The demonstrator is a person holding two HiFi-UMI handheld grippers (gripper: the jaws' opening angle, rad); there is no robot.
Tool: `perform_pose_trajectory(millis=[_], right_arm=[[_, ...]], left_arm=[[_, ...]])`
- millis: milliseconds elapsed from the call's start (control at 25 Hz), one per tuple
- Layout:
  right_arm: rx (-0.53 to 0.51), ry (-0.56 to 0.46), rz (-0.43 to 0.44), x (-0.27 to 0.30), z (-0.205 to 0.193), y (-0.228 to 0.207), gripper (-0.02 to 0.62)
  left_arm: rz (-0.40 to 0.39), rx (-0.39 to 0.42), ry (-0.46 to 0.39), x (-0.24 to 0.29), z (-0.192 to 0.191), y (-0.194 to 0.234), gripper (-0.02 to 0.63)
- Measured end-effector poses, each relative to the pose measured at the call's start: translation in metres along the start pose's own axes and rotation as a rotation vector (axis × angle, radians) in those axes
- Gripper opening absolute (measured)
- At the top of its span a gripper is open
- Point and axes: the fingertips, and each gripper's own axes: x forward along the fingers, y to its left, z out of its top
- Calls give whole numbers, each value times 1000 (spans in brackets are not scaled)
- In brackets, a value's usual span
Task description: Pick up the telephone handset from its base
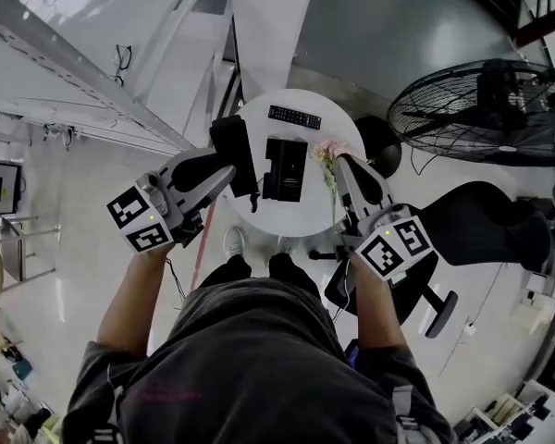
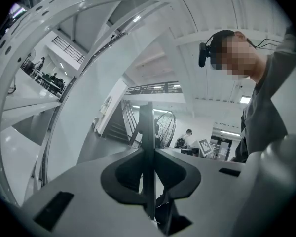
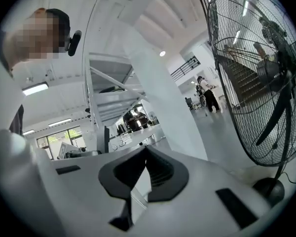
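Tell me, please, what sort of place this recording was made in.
Probably a large open workshop or lab hall: white steel beams, a polished pale floor, a big black pedestal fan, and an office chair beside the small round table.

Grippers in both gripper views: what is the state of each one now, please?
The left gripper is closed on the telephone handset.
The right gripper is closed and holds nothing.

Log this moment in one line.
left gripper: shut on telephone handset | telephone handset: off telephone base | right gripper: shut, empty
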Motion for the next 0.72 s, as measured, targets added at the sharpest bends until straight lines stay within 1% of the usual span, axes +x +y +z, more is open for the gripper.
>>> perform_pose_trajectory(millis=[120, 400, 720], right_arm=[[-29, -16, 7, -5, 7, 11, 20], [-86, -49, 21, -16, 23, 33, 20], [-110, -77, 23, -25, 32, 42, 20]], left_arm=[[-22, 16, -20, -3, 10, -10, 77], [-34, 59, -36, -9, 27, -26, 78], [-68, 66, -37, -10, 33, -39, 77]])
